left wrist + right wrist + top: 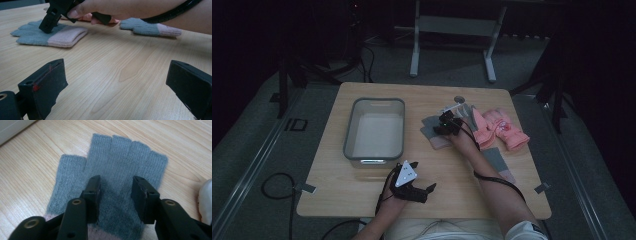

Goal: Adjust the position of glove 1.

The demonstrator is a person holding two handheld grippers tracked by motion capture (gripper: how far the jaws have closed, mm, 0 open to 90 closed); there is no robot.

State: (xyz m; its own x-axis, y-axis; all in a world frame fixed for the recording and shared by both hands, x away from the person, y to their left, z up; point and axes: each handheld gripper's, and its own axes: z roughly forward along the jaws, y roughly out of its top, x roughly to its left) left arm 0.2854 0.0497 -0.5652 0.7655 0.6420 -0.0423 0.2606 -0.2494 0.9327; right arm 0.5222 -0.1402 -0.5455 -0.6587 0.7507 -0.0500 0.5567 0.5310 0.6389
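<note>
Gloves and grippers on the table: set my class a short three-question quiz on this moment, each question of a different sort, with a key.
1. True or false: the right gripper is shut on the grey glove.
2. Which lies right of the bin in the high view? A) pink gloves B) a cup C) a book
3. Fill in: the left gripper hovers near the table's ____ edge.

Key: 1 false, its fingers are apart over the glove; 2 A; 3 near.
</note>
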